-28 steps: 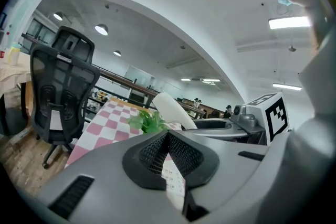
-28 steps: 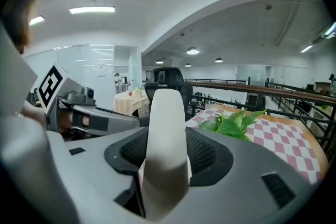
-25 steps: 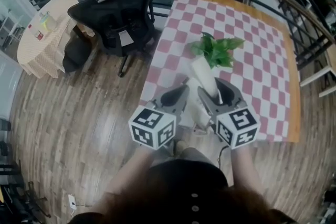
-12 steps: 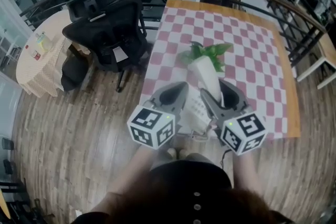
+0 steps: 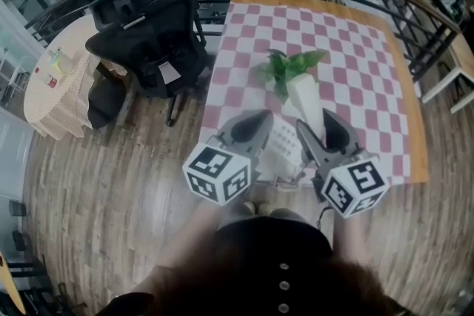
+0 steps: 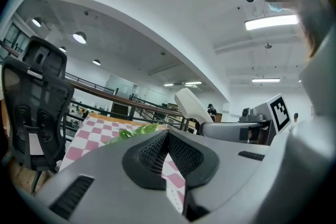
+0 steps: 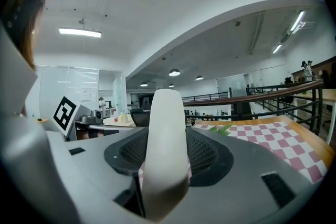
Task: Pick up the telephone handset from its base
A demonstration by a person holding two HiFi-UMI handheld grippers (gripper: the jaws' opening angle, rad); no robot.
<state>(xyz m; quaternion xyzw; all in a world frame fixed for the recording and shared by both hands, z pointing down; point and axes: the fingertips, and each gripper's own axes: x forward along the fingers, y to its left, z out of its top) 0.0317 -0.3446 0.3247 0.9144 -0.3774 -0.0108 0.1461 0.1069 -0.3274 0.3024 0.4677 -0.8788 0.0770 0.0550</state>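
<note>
Lift step: handset [image 5: 307, 103] clamped in right gripper [image 5: 329, 133], upright above base [image 5: 280, 152]. Left gripper [image 5: 248, 128] closed, empty, at base's 9 o'clock. Next, probably: raise clear, grip firm.

The telephone base [image 5: 281, 152] is sitting at the near edge of the tabletop [image 5: 370, 85], between the left gripper [image 5: 248, 128] and the right gripper [image 5: 326, 128], with the plant [image 5: 287, 66] standing just behind it. The handset [image 5: 307, 103] is sitting in the right gripper's jaws above the base, and a chair [image 5: 148, 33] is standing left of the tabletop.
</note>
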